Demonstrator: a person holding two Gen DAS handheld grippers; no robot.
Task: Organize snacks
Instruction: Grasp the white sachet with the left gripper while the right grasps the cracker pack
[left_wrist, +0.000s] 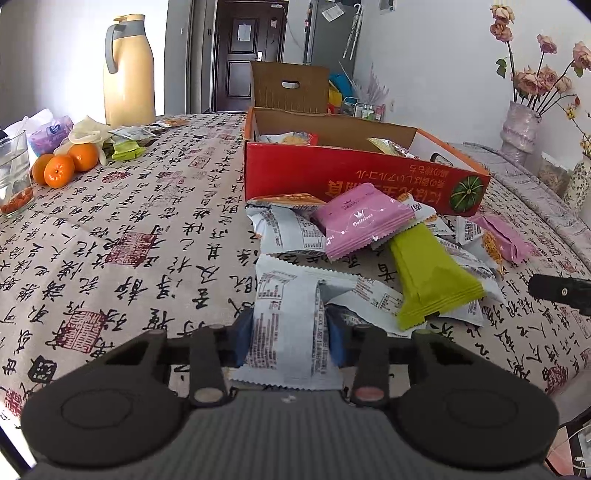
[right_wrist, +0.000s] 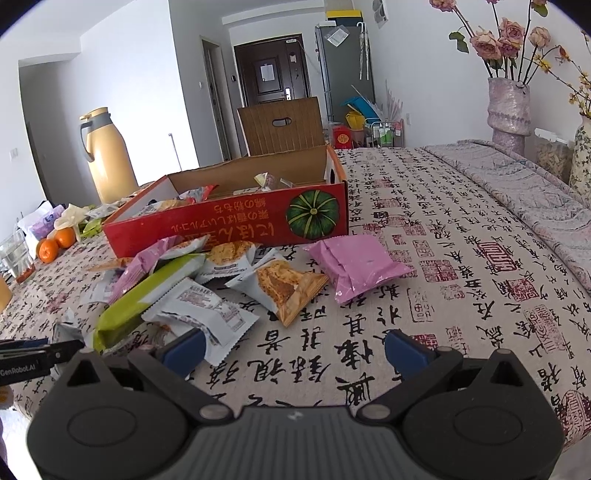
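Three oranges (left_wrist: 59, 168) at the left edge of the left wrist frame, one yellow thermos (left_wrist: 128, 70) upper left, one red cardboard box (left_wrist: 354, 181) at centre. Two pink snack packets (left_wrist: 360, 219) and one green packet (left_wrist: 430, 275) just below the box (white packets overlapping, count unclear). Two vases (left_wrist: 521, 127) at the right edge.

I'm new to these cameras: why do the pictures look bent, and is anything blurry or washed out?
Both views: fisheye curving, dark corners. Left wrist view: bright backlight behind the tall yellow thermos jug; red cardboard snack box sharp. Right wrist view: even daylight, soft shadows under the pink plastic snack packet.
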